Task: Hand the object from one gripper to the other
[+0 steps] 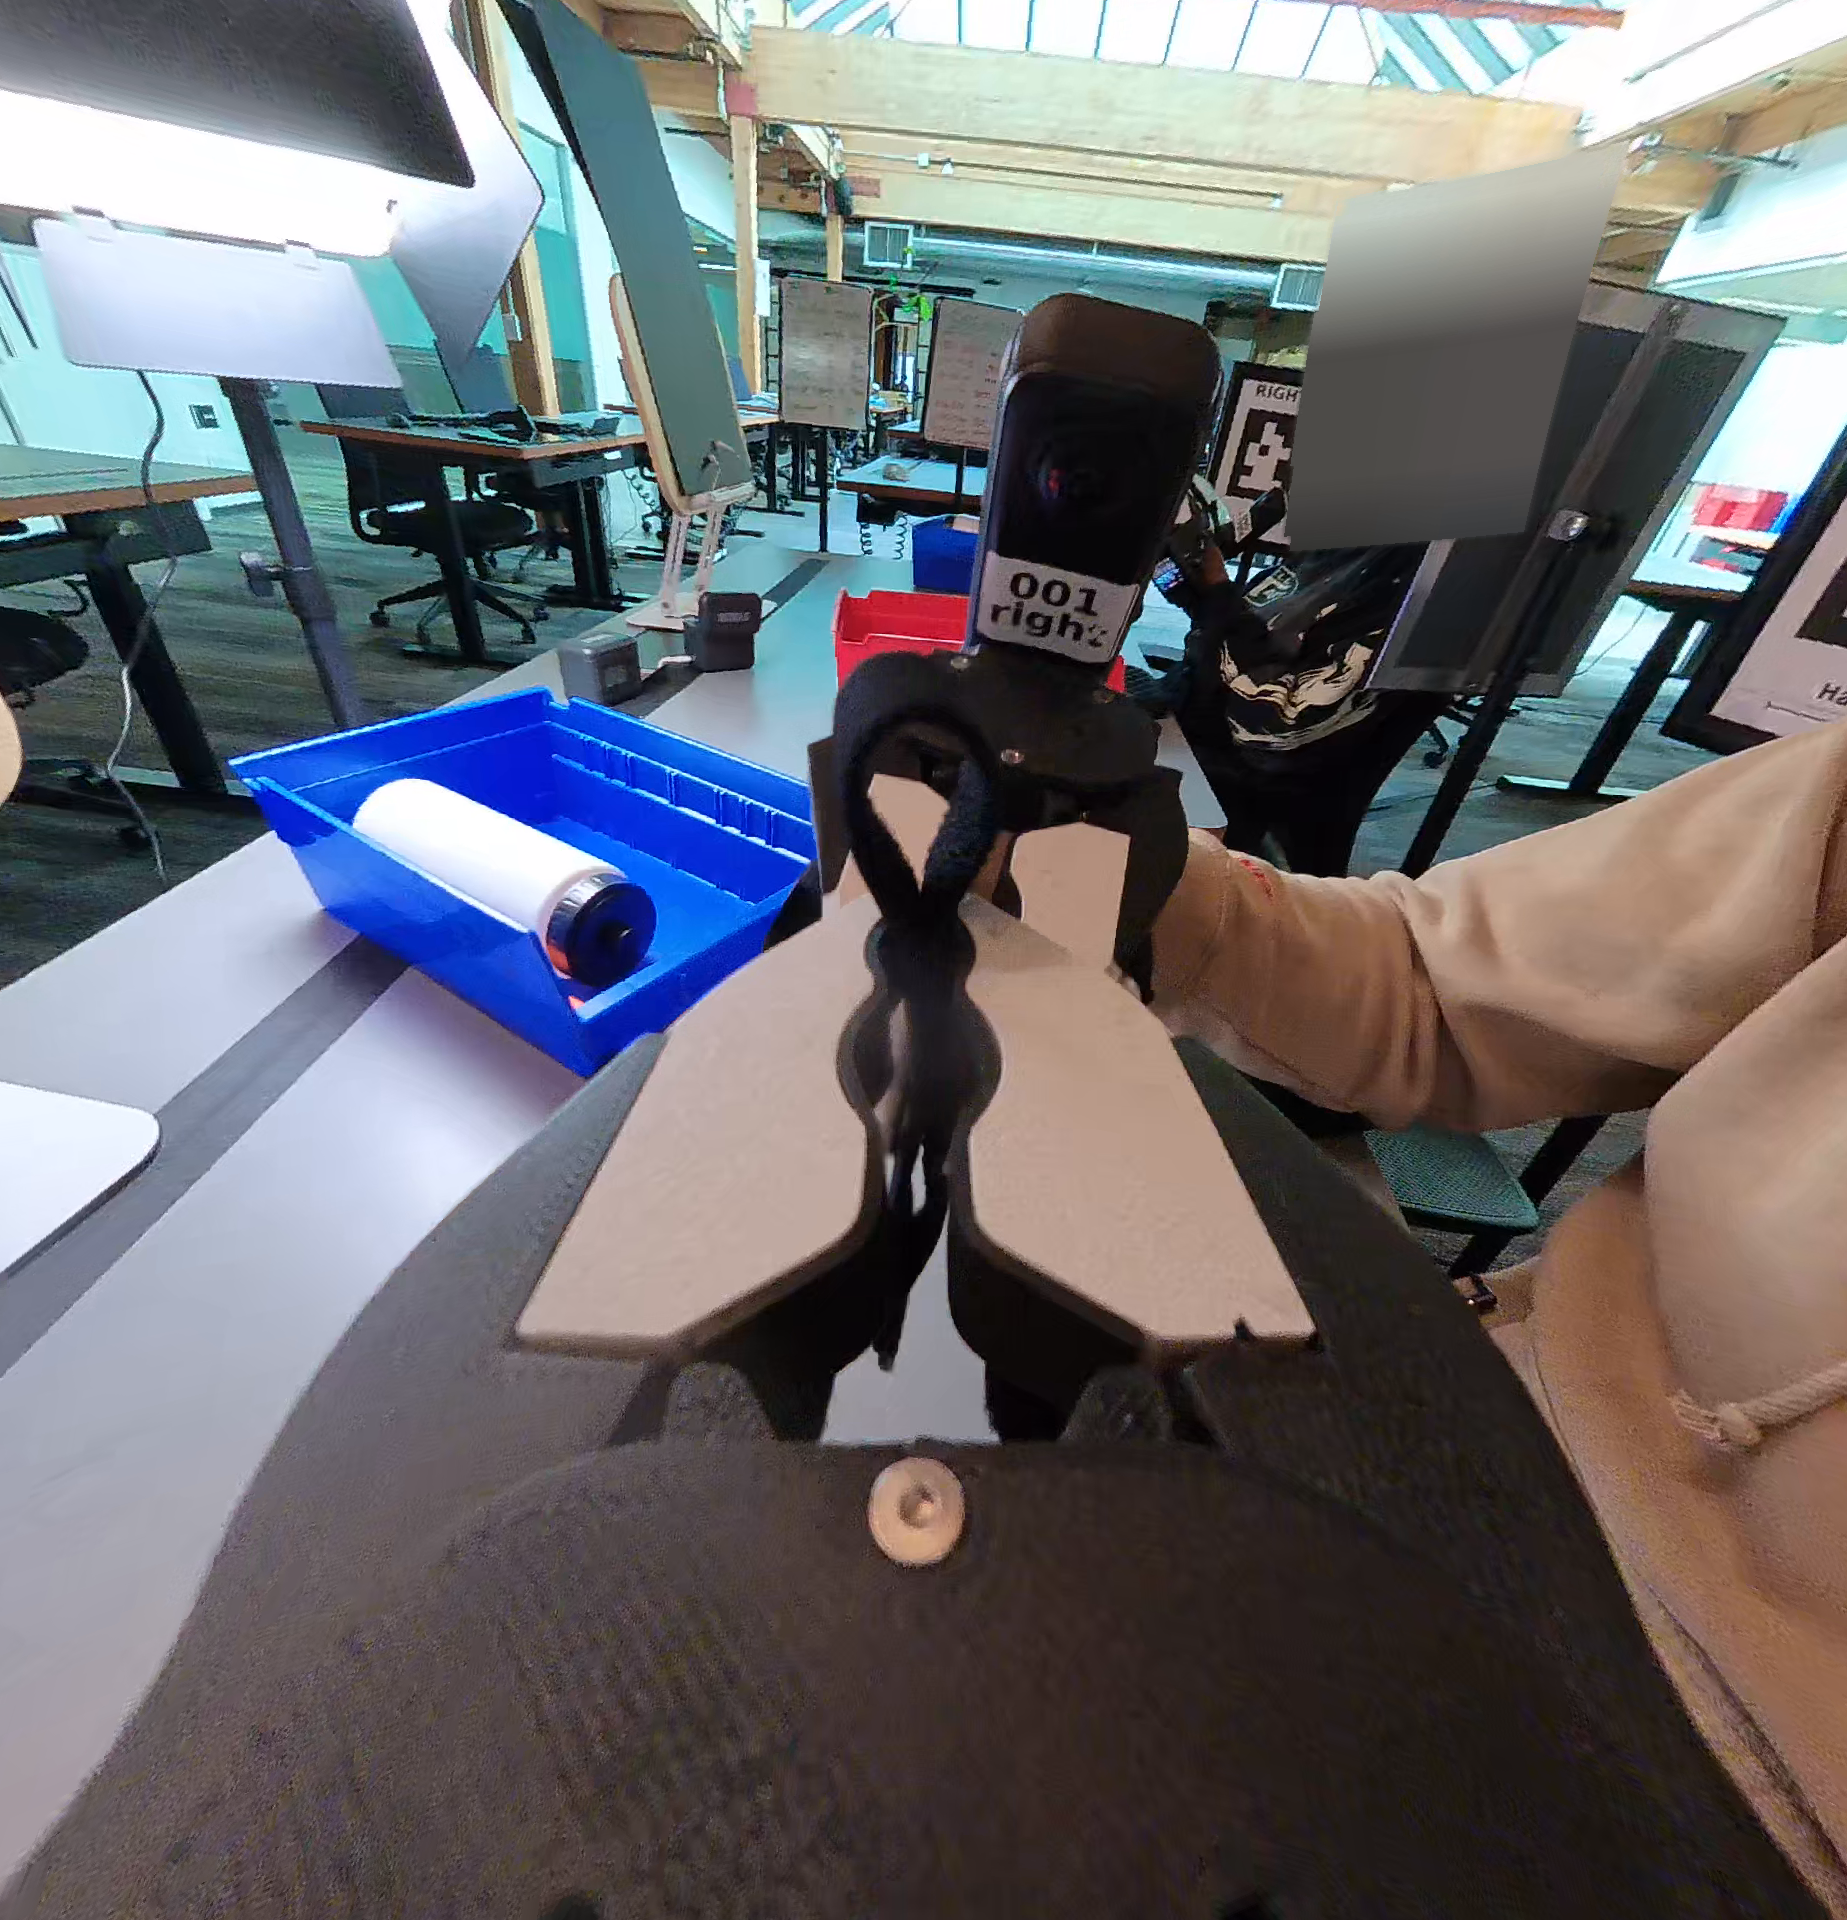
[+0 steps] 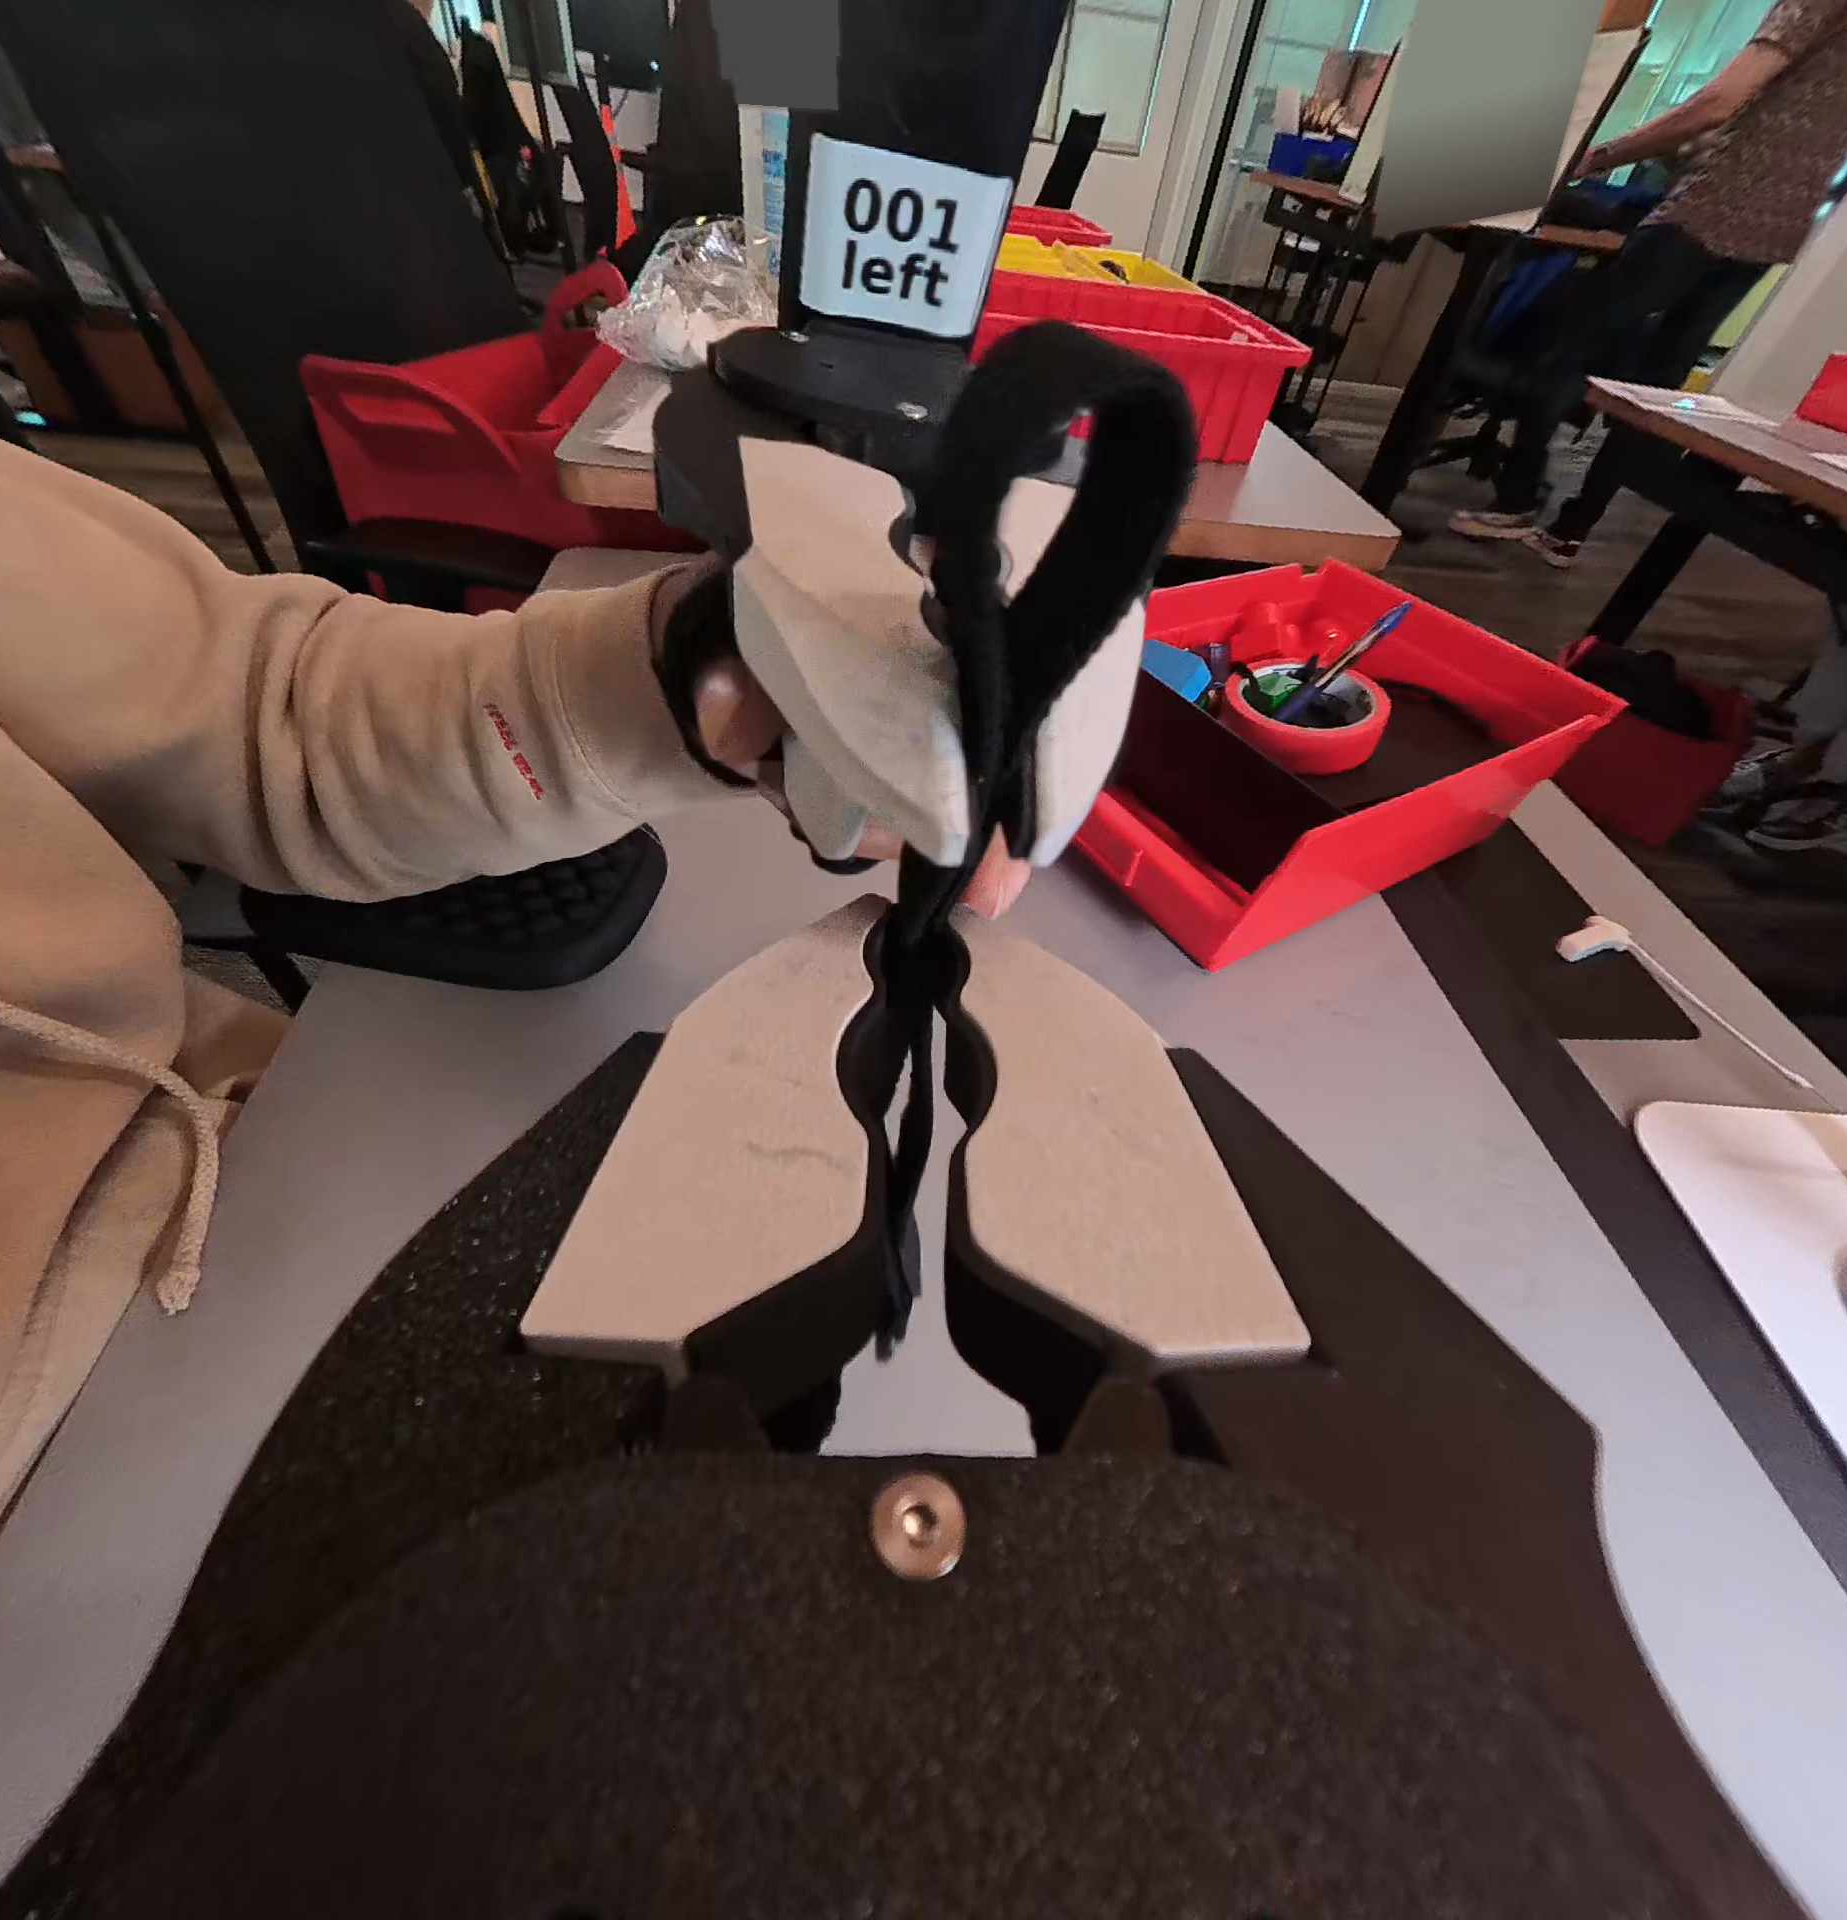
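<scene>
A black fabric strap loop (image 1: 903,800) is pinched between the shut fingers of my left gripper (image 1: 919,935). Its loop stands up in front of the right gripper (image 1: 986,883), which faces me nose to nose. In the right wrist view, my right gripper (image 2: 919,935) is also shut on the lower strands of the strap (image 2: 1064,468). The left gripper (image 2: 986,842) just above it is clamped on the same strap. Both grippers are held in the air above a grey table (image 2: 1262,1039). Hands in beige sleeves (image 1: 1418,987) hold them.
A blue bin (image 1: 462,935) holding a white roll (image 1: 483,852) sits on the table at the left. A red bin (image 2: 1366,862) with a red tape roll (image 2: 1308,717) and pens sits at the right. A white pad (image 2: 1781,1247) lies near the right edge. My hands' fingertips stand some 4 cm from each other.
</scene>
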`<action>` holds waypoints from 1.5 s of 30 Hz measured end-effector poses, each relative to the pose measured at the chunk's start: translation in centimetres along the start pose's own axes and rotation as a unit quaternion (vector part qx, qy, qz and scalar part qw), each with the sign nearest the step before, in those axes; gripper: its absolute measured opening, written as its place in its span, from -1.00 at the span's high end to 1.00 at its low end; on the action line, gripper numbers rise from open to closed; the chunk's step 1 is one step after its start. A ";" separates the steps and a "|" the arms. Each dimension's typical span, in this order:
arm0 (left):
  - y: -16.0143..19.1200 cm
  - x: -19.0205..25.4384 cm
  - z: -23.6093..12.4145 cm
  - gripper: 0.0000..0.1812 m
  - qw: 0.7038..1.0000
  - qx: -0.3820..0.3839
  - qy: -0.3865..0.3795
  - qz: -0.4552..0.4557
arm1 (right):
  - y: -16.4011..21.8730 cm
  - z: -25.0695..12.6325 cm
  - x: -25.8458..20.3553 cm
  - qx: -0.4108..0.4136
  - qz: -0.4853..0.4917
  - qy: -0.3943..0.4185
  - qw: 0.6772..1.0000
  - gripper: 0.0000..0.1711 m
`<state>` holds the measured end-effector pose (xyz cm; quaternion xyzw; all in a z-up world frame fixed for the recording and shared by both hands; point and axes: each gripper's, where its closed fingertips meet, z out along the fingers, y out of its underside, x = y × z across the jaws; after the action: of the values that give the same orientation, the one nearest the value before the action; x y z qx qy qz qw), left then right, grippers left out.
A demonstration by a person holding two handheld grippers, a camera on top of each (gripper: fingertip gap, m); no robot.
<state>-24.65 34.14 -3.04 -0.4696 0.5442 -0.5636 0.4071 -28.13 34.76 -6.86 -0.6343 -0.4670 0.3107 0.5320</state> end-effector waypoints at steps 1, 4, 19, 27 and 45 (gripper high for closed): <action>-0.1 -0.1 -0.2 0.94 1.000 -0.001 -0.001 -0.002 | 0.0 -0.3 0.3 -0.002 -0.002 0.007 1.000 0.92; 0.2 -0.3 -0.7 0.94 1.000 -0.021 0.000 0.005 | -1.1 -2.7 1.5 0.016 0.003 0.032 0.999 0.60; 1.1 1.5 -0.2 0.68 0.997 -0.025 0.068 -0.005 | -5.3 -4.8 -0.9 0.146 0.005 -0.038 0.989 0.94; 2.4 5.2 0.5 0.84 0.981 -0.048 0.187 -0.028 | -3.5 -4.9 -4.6 0.125 -0.002 -0.179 0.976 0.94; 0.4 -4.0 0.0 1.00 0.973 0.003 -0.220 0.062 | -2.3 -4.7 2.7 0.132 0.090 -0.019 0.987 0.68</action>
<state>-23.80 37.96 -3.83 -0.5463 0.4677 -0.4212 0.5526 -23.56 35.40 -3.27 -0.5920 -0.3732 0.4284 0.5716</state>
